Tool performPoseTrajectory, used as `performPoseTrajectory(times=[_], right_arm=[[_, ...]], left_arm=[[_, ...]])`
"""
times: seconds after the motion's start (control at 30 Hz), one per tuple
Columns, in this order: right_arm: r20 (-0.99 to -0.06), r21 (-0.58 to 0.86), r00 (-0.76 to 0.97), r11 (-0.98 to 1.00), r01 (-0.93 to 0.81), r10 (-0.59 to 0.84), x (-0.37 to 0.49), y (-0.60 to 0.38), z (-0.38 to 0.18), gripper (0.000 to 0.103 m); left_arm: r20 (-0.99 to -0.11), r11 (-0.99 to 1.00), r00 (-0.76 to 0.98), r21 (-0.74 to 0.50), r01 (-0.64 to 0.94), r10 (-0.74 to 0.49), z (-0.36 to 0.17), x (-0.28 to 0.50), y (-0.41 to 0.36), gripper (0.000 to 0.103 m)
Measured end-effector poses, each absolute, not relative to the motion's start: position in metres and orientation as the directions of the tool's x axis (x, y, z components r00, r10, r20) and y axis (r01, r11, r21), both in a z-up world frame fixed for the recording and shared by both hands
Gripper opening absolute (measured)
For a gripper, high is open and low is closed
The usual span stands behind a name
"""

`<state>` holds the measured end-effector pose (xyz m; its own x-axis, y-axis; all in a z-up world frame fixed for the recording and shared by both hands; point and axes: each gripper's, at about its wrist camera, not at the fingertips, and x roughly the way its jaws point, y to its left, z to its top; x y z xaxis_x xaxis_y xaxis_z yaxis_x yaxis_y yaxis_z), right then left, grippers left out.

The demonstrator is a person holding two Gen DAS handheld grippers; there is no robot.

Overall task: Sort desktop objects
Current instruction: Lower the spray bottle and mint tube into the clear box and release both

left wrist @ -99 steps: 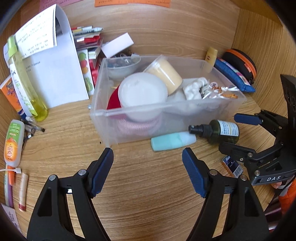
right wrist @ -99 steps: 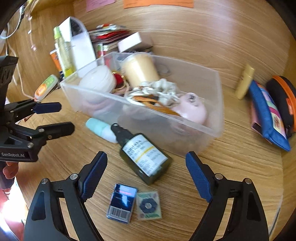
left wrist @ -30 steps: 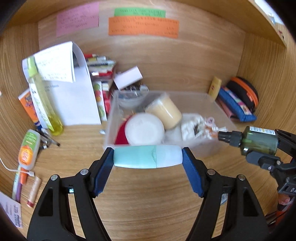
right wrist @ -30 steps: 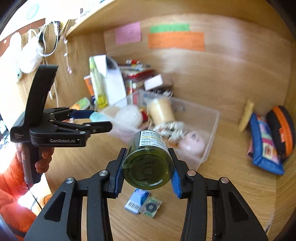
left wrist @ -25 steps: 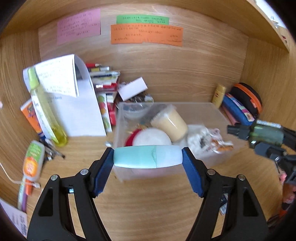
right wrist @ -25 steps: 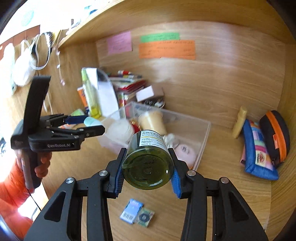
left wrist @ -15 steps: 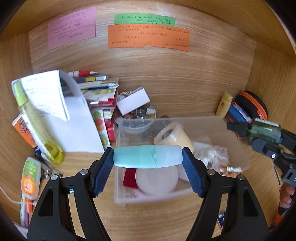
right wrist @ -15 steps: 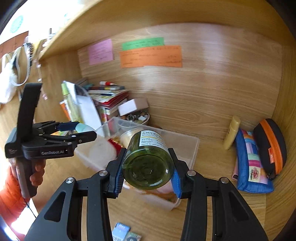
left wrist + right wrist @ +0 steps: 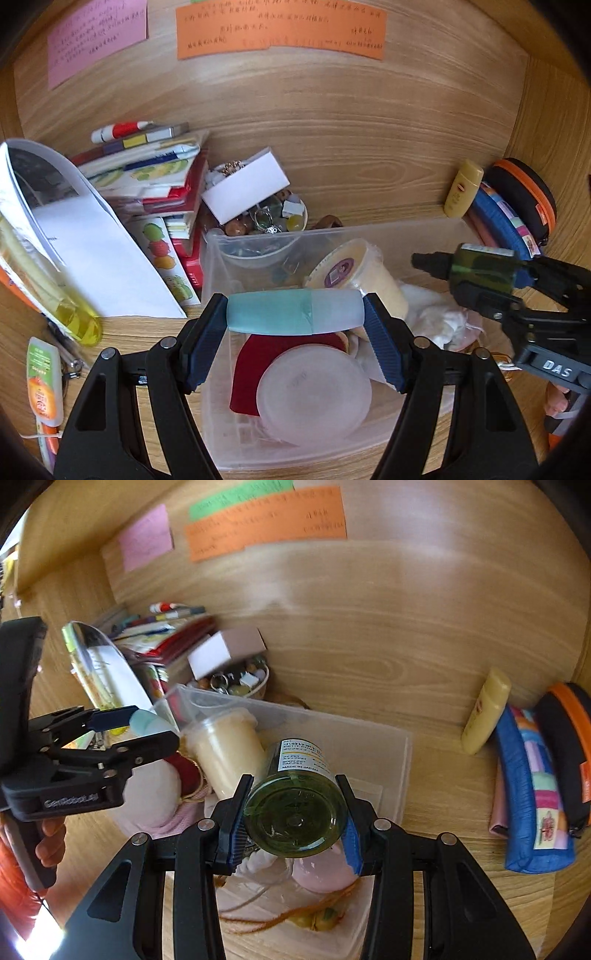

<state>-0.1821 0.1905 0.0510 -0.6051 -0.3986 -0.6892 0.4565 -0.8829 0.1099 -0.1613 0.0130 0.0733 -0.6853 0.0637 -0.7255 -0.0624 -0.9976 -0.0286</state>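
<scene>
Teal tube [image 9: 293,312] clamped crosswise, green bottle [image 9: 297,818] clamped, both seemingly above clear bin [image 9: 399,439]

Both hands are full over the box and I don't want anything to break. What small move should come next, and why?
Probably lower the left tool a little, then open it: its teal tube hangs over the clear box, above the round lid. The right tool grips the green bottle over the box too.
</scene>
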Motion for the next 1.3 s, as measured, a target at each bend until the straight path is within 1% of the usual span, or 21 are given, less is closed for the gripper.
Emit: performPoseTrajectory(times=[0.07, 0.23, 0.5, 0.6, 0.67, 0.8, 0.83, 0.87, 0.93, 1.0, 1.13, 1.3], right_arm=[[-0.7, 0.109, -0.597, -0.885, 0.452, -0.391, -0.185, 0.188, 0.047, 0.039], [-0.708, 0.095, -0.591, -0.881, 0.463, -0.386, -0.184, 0.183, 0.042, 0.039], [-0.717, 0.072, -0.587, -0.877, 0.475, -0.377, -0.181, 0.179, 0.039, 0.039], [-0.719, 0.066, -0.587, -0.877, 0.477, -0.373, -0.178, 0.177, 0.042, 0.046], [-0.708, 0.057, -0.603, -0.881, 0.47, -0.368, -0.175, 0.177, 0.047, 0.054], [-0.68, 0.052, -0.63, -0.882, 0.468, -0.375, -0.163, 0.181, 0.059, 0.059], [-0.673, 0.054, -0.637, -0.884, 0.465, -0.376, -0.16, 0.183, 0.063, 0.062], [-0.666, 0.055, -0.644, -0.886, 0.461, -0.376, -0.158, 0.184, 0.066, 0.063], [-0.653, 0.051, -0.659, -0.889, 0.455, -0.374, -0.151, 0.186, 0.072, 0.065], [-0.635, 0.047, -0.674, -0.89, 0.454, -0.377, -0.142, 0.19, 0.079, 0.067], [-0.606, 0.039, -0.702, -0.895, 0.444, -0.374, -0.124, 0.195, 0.09, 0.075], [-0.574, -0.004, -0.743, -0.906, 0.424, -0.345, -0.098, 0.203, 0.099, 0.077]], left_arm=[[-0.733, -0.997, -0.675, -0.045, -0.068, 0.079, 0.071, -0.162, 0.011, 0.073], [-0.746, -0.997, -0.662, -0.03, -0.073, 0.071, 0.067, -0.163, 0.015, 0.073], [-0.766, -0.996, -0.637, -0.043, -0.084, 0.087, 0.068, -0.164, 0.022, 0.073], [-0.759, -0.996, -0.646, -0.038, -0.084, 0.083, 0.072, -0.161, 0.024, 0.075], [-0.753, -0.997, -0.654, -0.034, -0.076, 0.075, 0.076, -0.159, 0.025, 0.08], [-0.731, -0.996, -0.677, -0.034, -0.086, 0.083, 0.086, -0.149, 0.027, 0.082], [-0.724, -0.996, -0.685, -0.028, -0.085, 0.079, 0.089, -0.146, 0.027, 0.084], [-0.715, -0.997, -0.695, -0.023, -0.079, 0.071, 0.093, -0.142, 0.027, 0.089], [-0.7, -0.997, -0.711, -0.022, -0.071, 0.066, 0.099, -0.136, 0.026, 0.093], [-0.688, -0.997, -0.722, -0.031, -0.075, 0.076, 0.105, -0.128, 0.025, 0.093], [-0.661, -0.996, -0.746, -0.024, -0.085, 0.079, 0.115, -0.112, 0.026, 0.093], [-0.628, -0.996, -0.775, -0.012, -0.085, 0.074, 0.12, -0.089, 0.028, 0.094]])
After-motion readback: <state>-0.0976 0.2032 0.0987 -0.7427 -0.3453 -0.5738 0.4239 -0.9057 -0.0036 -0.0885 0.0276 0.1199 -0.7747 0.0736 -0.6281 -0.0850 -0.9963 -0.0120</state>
